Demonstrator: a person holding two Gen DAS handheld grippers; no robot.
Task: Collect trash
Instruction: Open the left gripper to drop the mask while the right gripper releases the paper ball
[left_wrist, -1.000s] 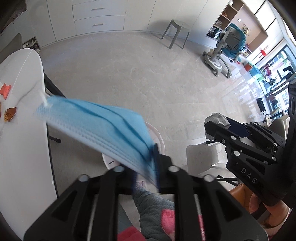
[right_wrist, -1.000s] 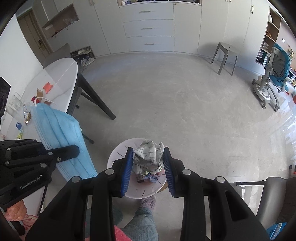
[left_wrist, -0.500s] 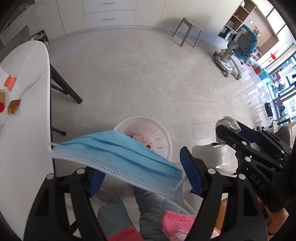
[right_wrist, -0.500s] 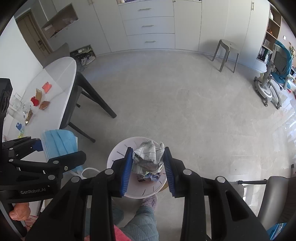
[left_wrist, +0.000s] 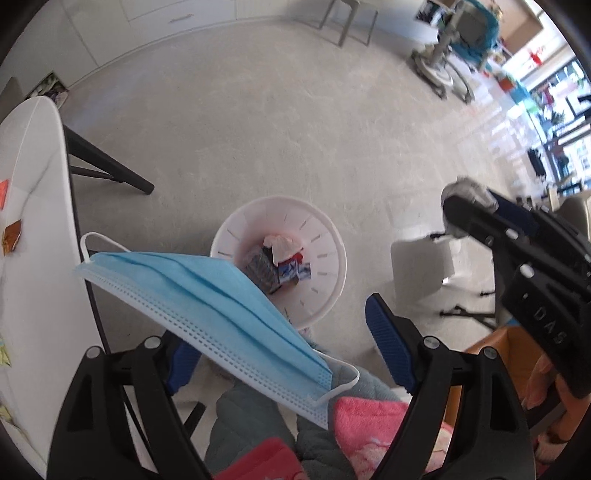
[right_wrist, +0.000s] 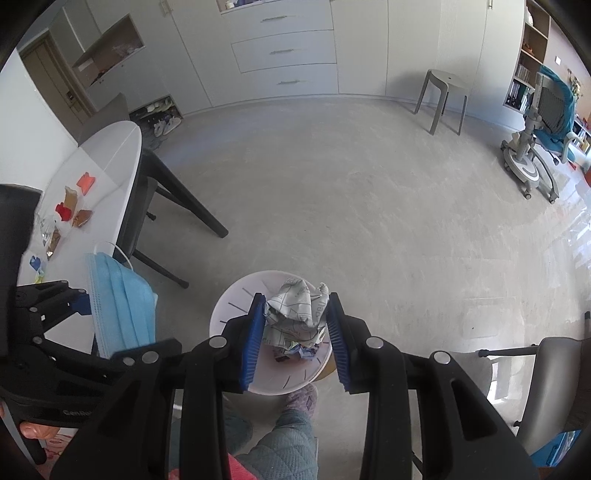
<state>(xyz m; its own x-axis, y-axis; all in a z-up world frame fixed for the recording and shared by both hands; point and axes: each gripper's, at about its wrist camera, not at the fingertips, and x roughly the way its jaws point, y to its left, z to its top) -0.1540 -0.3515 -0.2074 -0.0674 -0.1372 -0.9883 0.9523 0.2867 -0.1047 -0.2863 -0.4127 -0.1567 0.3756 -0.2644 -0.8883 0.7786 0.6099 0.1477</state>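
A blue face mask (left_wrist: 207, 310) lies loose across my left gripper (left_wrist: 284, 343), whose jaws stand wide open; the mask drapes over the left finger, just short of the white round bin (left_wrist: 325, 236) on the floor. The bin holds several wrappers. My right gripper (right_wrist: 295, 325) is shut on a crumpled printed paper wad (right_wrist: 295, 314), held directly above the bin (right_wrist: 229, 314). The mask (right_wrist: 118, 299) and the left gripper show at the left of the right wrist view.
A white table (right_wrist: 107, 158) with several wrappers, red, orange and brown (right_wrist: 74, 206), stands at the left on dark legs. A grey stool (right_wrist: 443, 96) and a wheeled chair (right_wrist: 535, 147) stand far off. A grey chair (right_wrist: 554, 376) is at the right. The person's legs are below.
My left gripper has opened and let go of the mask, which now rests loose on the left finger. The left gripper has swung toward the bin. The right gripper holds still over the bin.
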